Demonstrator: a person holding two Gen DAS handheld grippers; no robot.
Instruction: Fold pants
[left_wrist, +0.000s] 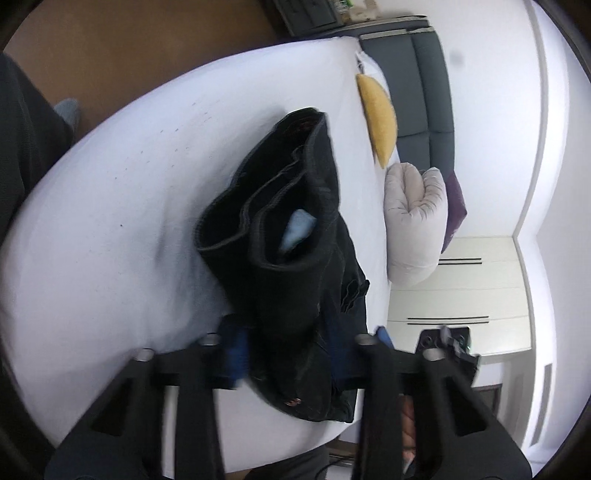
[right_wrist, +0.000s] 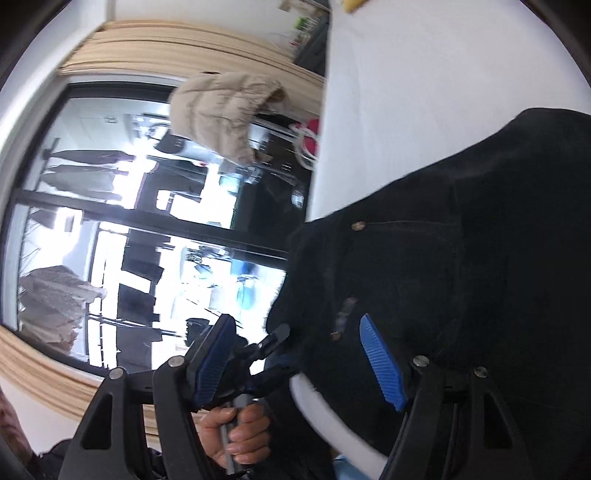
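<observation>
Black pants (left_wrist: 295, 295) lie in a loose fold on the white bed (left_wrist: 110, 221), leg openings facing away. At the near waist end, my left gripper (left_wrist: 288, 350) has a bunch of the fabric pressed between its blue pads. The right wrist view shows the same pants (right_wrist: 480, 240) hanging over the bed's (right_wrist: 443, 74) edge. There a hand (right_wrist: 236, 424) holds the left gripper (right_wrist: 284, 354), which is clamped on the waist edge. My right gripper (right_wrist: 297, 363) is open wide, one blue pad over the pants and the other in the air.
A yellow cushion (left_wrist: 378, 118) and a beige rolled pillow (left_wrist: 413, 221) lie along the bed's far side by a grey headboard (left_wrist: 432, 92). White drawers (left_wrist: 461, 295) stand beyond. Past the bed's edge are a large window (right_wrist: 110, 221) and a beige jacket (right_wrist: 221, 114).
</observation>
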